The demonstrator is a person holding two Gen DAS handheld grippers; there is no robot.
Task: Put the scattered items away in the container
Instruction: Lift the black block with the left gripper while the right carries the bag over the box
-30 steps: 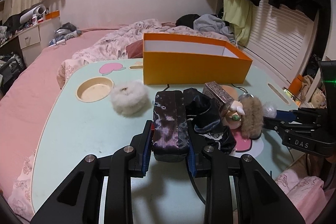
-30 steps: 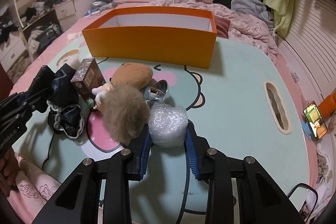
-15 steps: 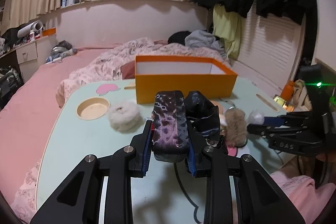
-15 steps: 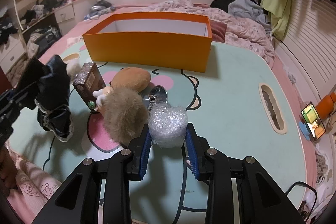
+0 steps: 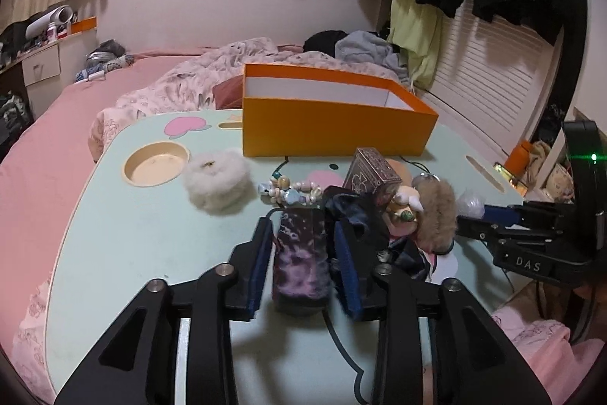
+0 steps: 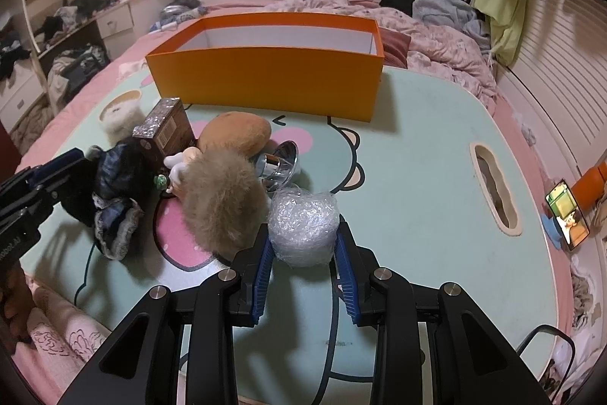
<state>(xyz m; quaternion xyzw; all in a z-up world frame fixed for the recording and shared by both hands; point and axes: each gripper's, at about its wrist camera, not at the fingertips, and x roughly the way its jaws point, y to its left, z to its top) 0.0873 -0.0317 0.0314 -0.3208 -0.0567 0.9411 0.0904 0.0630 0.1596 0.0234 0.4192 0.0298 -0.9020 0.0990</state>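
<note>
Lowered again, my left gripper (image 5: 303,245) now sits close over the table (image 5: 125,234) with the dark purple pouch (image 5: 301,260), where half a second ago it rode higher with the box well below eye level. Its blue pads flank the pouch on both sides and seem to be clenched on it, though I cannot tell how firm the contact is. A black lacy cloth (image 5: 360,215) bunches against the right finger, which I judge could drag along if I lift.

Across from me, my right gripper (image 6: 303,245) has barely shifted. It grasps the ball of bubble wrap (image 6: 303,226), pads pressed to both sides, the ball resting on or just above the table. Just left of that ball lies the brown fur tuft (image 6: 220,204), touching it or nearly so, and ahead of it a shiny metal cup (image 6: 280,166) on its side.

Straight ahead of both tools stands the orange box (image 5: 334,131), open at the top and, from what shows, with nothing in it. I hold both items low because the pile beside them is crowded; a clean lift first, then forward over the near wall, looks safest. A white fluffy puff (image 5: 216,181) and a string of beads (image 5: 292,192) wait ahead-left.
</note>
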